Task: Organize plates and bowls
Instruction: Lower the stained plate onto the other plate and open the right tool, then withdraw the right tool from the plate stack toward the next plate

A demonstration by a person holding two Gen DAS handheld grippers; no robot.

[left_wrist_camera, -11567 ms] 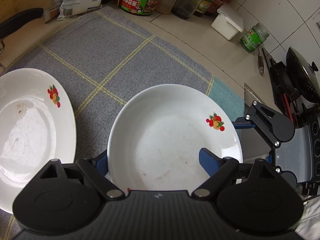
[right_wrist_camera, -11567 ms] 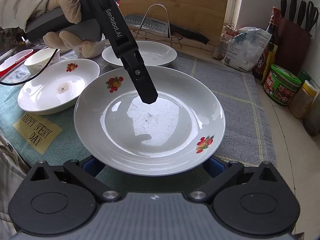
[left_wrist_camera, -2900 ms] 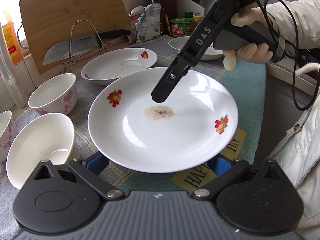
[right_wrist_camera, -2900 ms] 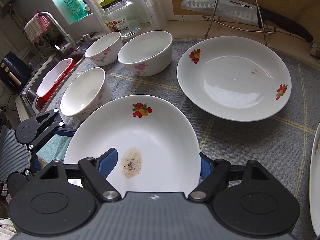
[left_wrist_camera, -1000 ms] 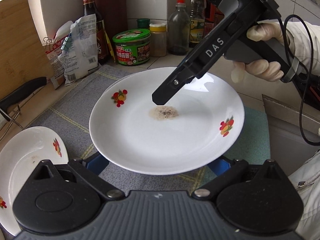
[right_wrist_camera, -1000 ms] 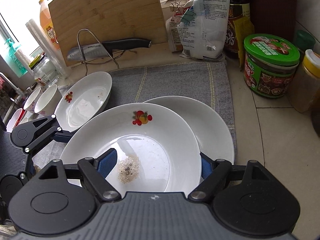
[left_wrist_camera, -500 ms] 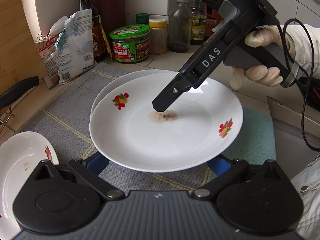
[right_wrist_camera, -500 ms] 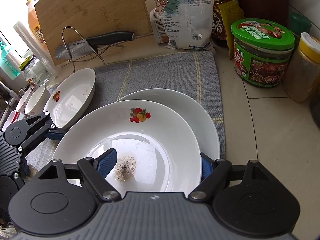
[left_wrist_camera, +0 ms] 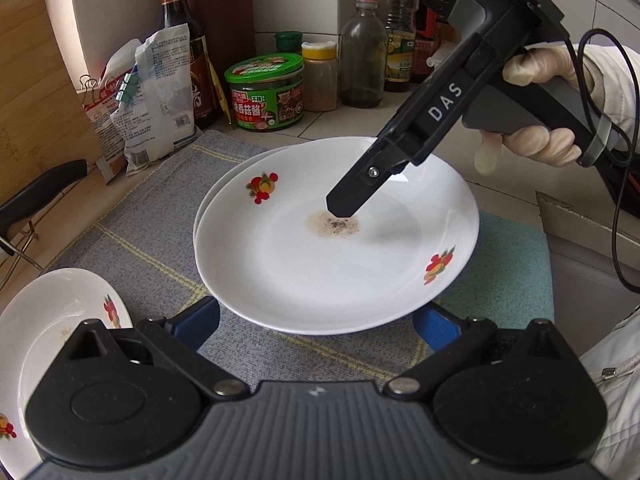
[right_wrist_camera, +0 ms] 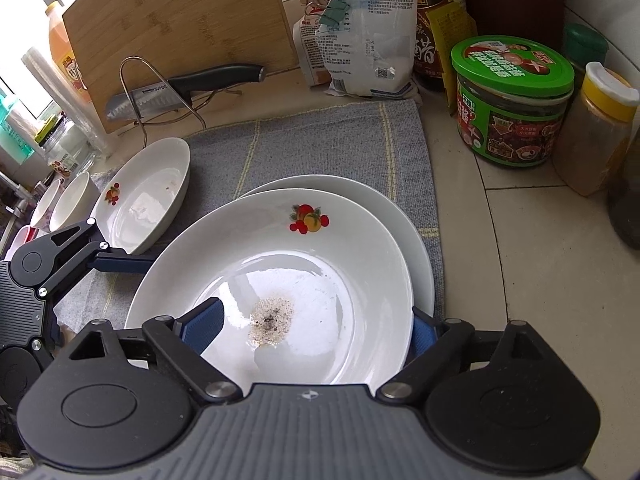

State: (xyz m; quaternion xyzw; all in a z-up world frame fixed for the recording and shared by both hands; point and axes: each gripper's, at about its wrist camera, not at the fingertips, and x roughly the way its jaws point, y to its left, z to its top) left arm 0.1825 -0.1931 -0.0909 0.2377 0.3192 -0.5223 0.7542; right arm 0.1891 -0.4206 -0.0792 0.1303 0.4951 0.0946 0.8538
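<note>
Left wrist view: stained plate (left_wrist_camera: 336,256) sits nested on a second plate (left_wrist_camera: 224,188) on the grey mat (left_wrist_camera: 160,216), on the table. Left gripper (left_wrist_camera: 316,324) jaws spread wide, blue pads at either side of the near rim; can't tell for sure if they touch it, looks like not pinching. Right gripper (left_wrist_camera: 344,204) comes in from upper right, held by a gloved hand (left_wrist_camera: 536,120), one finger tip just over the brown stain in the plate's middle. Third plate (left_wrist_camera: 60,344) lower left, well apart from the stack. Green-lidded jar (left_wrist_camera: 266,92) and bottles behind.

Right wrist view: same stained plate (right_wrist_camera: 276,288) on top of the lower plate (right_wrist_camera: 404,224), slightly offset. Right gripper (right_wrist_camera: 316,324) jaws have just been opening, with one pad inside the plate, the other outside the rim at right, rim between them, not pinched. Left gripper (right_wrist_camera: 120,262) at the plate's left edge. Oval dish (right_wrist_camera: 148,196) and bowls (right_wrist_camera: 72,204) further left. Knife (right_wrist_camera: 180,88) on wire stand by the cutting board (right_wrist_camera: 180,20).
</note>
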